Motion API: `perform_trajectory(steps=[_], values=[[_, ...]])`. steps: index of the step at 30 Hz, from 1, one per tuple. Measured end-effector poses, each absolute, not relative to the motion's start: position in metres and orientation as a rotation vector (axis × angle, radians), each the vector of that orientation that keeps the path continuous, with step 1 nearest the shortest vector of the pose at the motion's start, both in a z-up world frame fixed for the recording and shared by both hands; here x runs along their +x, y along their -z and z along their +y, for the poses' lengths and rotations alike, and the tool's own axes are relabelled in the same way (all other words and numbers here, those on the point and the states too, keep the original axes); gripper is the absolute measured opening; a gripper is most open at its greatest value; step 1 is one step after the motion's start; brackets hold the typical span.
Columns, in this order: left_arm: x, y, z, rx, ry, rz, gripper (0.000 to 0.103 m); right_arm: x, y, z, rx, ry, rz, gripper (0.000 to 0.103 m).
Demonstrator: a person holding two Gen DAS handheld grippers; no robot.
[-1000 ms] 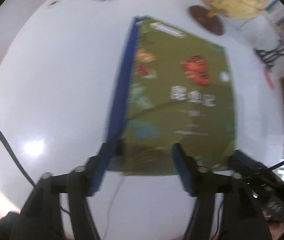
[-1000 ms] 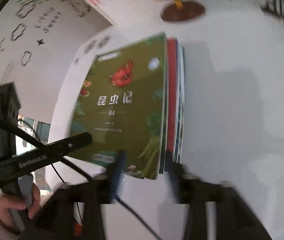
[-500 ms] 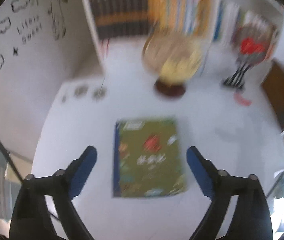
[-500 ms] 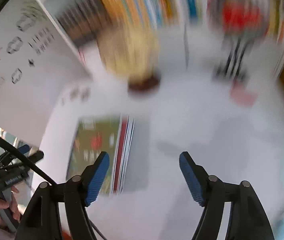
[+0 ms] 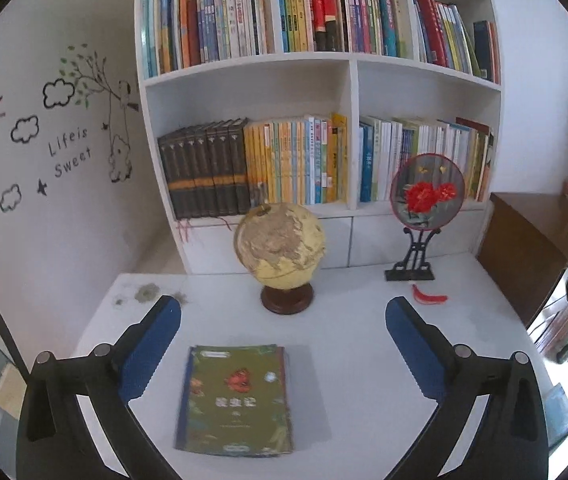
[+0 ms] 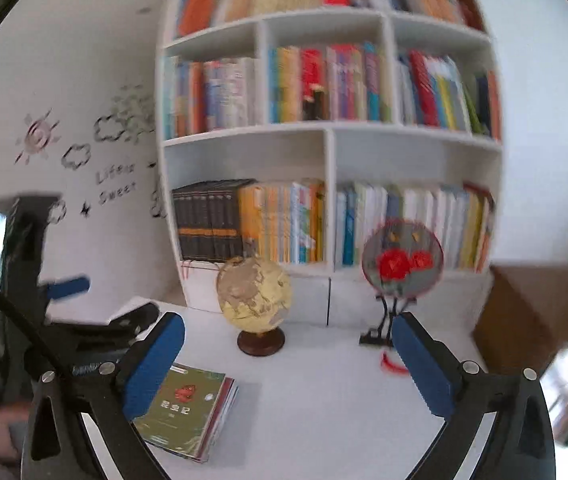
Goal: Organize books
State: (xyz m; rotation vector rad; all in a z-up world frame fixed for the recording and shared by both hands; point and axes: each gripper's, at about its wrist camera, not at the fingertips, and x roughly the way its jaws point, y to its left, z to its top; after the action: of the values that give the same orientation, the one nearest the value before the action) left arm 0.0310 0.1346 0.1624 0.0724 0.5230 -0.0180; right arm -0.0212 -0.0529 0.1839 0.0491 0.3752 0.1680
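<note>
Low in both frames, the stack of books (image 5: 236, 400) lies flat on the white worktop (image 5: 363, 360); left gripper (image 5: 284, 344) and right gripper (image 6: 287, 364) jaws are opening, empty.

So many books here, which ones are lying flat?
Only the green-covered stack of books on the white desk; all those in the bookcase stand upright.
</note>
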Motion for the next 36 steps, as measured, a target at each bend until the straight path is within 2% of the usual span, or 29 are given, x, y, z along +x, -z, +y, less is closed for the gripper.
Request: perform_trajectory(steps=[6, 13, 20, 36], values=[[0.012, -0.153, 0.114, -0.003, 0.030, 0.490, 0.103, -0.020, -0.173, -0.090, 0.166, -0.125, 0.425, 0.103], [0.012, -0.124, 0.085, 0.018, 0.031, 0.552, 0.102, -0.013, -0.157, -0.103, 0.128, -0.105, 0.484, 0.103], [0.001, -0.128, 0.081, 0.050, -0.007, 0.486, 0.103, -0.012, -0.141, -0.113, 0.136, -0.066, 0.482, 0.103], [0.006, -0.123, 0.085, 0.050, -0.018, 0.498, 0.103, -0.004, -0.119, -0.110, 0.185, -0.075, 0.557, 0.103]])
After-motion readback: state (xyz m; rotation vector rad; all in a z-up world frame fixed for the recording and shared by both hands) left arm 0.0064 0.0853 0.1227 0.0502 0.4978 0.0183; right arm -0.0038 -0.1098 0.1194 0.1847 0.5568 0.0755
